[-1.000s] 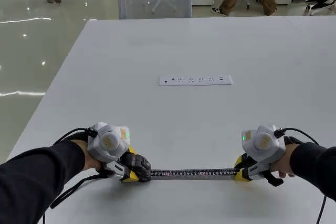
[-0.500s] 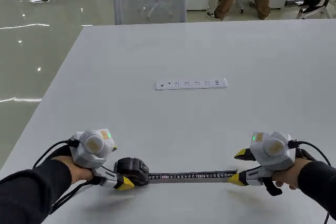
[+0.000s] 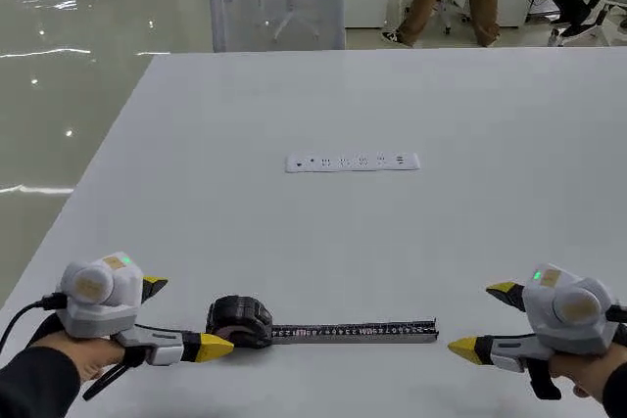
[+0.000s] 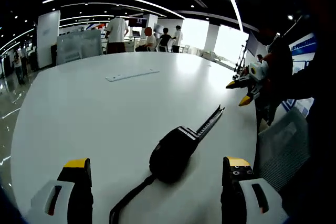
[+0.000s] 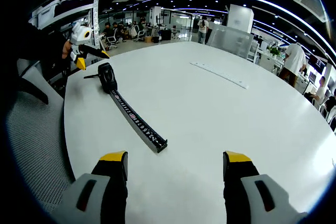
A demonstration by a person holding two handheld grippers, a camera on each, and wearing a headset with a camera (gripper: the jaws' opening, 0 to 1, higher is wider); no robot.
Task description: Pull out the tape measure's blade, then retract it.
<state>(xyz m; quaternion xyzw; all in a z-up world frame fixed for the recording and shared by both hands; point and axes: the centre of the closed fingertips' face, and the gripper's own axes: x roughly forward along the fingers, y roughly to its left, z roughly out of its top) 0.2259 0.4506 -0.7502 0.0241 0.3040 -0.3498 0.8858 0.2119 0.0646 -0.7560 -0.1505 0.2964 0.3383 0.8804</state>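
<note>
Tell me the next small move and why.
Probably move the left gripper forward and shut it on the tape measure case. It stands open with the case just ahead between its jaws; the blade lies pulled out on the table, the right gripper open clear of it, so retraction remains.

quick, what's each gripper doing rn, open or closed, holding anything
left gripper: open, holding nothing; the tape measure lies just ahead of it.
right gripper: open, holding nothing; clear of the blade.
</note>
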